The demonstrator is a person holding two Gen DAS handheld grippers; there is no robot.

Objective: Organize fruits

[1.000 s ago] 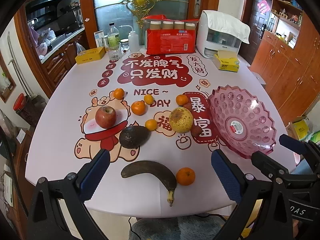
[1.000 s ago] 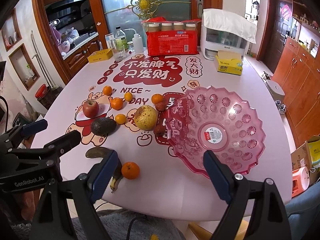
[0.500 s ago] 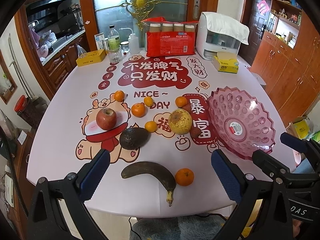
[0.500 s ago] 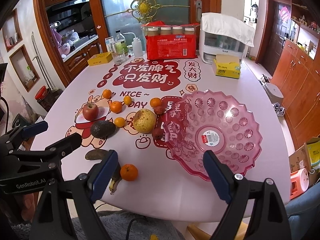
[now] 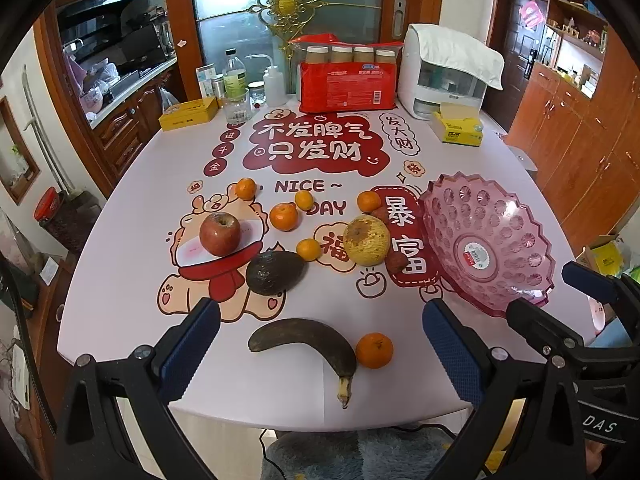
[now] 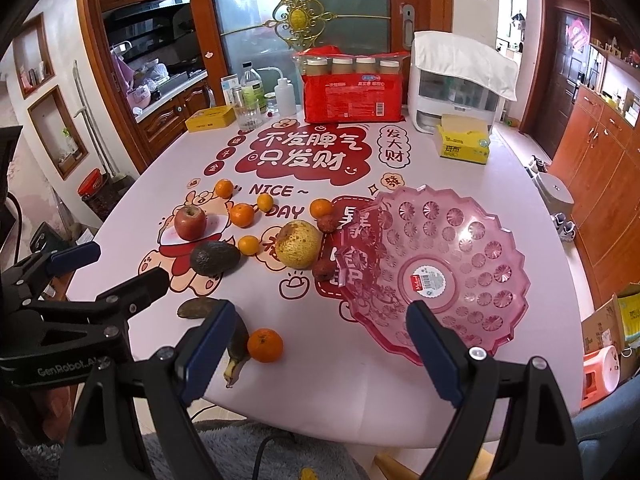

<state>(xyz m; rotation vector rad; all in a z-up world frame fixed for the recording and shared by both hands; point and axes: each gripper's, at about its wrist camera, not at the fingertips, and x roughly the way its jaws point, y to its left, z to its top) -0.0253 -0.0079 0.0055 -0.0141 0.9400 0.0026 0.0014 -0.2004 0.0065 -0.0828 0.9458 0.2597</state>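
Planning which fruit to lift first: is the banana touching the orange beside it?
Apart. The left wrist view shows a strip of table between the banana and the orange.

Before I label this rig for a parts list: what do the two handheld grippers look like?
Both are black plastic, two-finger clamps with silver screws at the joints and textured dark-blue pads on the fingertips. The left gripper carries white "GenRobot.AI" lettering on its body; the right gripper shows white letters ending in "DAS". No hands or sleeves are visible.

The left black plastic tool (image 5: pixel 320 340) carries blue textured pads (image 5: pixel 452 350) and silver screws. The right black plastic tool (image 6: pixel 320 344) matches; white "GenRobot.AI" lettering marks the left one's side.
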